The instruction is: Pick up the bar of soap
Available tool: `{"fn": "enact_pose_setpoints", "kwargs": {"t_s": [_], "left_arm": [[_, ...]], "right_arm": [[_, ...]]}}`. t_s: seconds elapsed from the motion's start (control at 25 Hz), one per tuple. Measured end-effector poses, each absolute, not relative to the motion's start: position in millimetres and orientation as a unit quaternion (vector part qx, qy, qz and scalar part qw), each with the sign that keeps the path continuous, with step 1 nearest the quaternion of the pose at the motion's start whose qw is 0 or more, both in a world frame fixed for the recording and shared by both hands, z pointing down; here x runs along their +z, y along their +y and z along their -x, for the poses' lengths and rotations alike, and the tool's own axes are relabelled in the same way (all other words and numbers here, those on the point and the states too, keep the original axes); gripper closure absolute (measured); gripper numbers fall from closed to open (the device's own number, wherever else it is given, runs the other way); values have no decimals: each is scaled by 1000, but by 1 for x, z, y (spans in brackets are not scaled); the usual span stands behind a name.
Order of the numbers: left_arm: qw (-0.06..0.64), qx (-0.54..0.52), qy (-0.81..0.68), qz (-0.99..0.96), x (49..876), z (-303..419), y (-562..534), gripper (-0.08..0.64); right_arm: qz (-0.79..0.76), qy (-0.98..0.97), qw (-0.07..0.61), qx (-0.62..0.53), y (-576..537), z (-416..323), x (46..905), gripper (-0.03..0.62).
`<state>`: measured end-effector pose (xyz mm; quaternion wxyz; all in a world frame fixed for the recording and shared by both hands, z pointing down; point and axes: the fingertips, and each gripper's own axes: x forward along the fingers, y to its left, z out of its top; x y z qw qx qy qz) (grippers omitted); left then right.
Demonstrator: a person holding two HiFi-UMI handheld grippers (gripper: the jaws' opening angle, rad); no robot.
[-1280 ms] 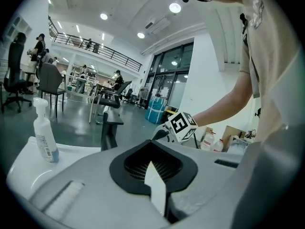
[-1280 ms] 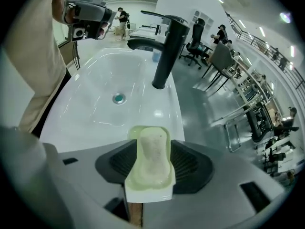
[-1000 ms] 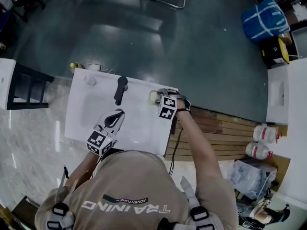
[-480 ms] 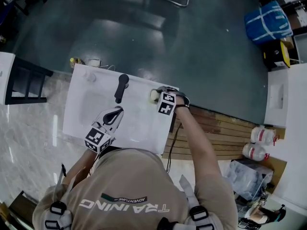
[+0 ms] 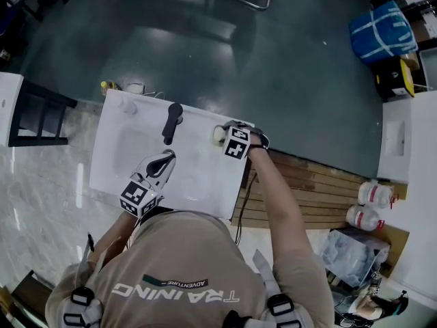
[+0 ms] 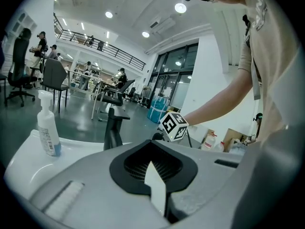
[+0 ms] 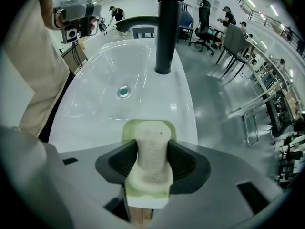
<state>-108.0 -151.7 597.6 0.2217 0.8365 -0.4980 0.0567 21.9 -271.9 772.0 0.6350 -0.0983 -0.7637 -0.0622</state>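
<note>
pinching the pale cream bar of soap (image 7: 151,136) across its narrow sides with the right tongs (image 7: 153,162), at the back right corner of the white ceramic basin surface (image 7: 109,75), near the tall black tap (image 7: 167,30). looks seated on a pale green soap dish (image 7: 127,128); can't tell if lifted clear yet. probably slick, so: hold the squeeze steady, lift straight up, no twist, and watch for the dish coming along stuck to the bar. holding the left tongs (image 5: 166,160) pressed together and empty over the near side of the basin, well apart from the soap; fine to leave there. also on the surface: clear pump bottle with bluish liquid (image 6: 48,130) at the far left corner. around it: glossy dark green floor (image 5: 273,60) beyond, pale marble floor (image 5: 41,183) to the left, wooden slatted decking (image 5: 314,183) to the right, blue bag (image 5: 379,26) and grey office chairs (image 6: 52,75) further off.
</note>
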Motion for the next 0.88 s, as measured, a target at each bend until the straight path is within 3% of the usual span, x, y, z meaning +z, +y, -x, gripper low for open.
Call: {"fn": "enact_pose_setpoints", "kwargs": {"t_s": [0.88], "left_arm": [[194,54,-519,-831,572,127,-139,564]], "right_arm": [[40,-789,606,-87,-273,-30,758,397]]}}
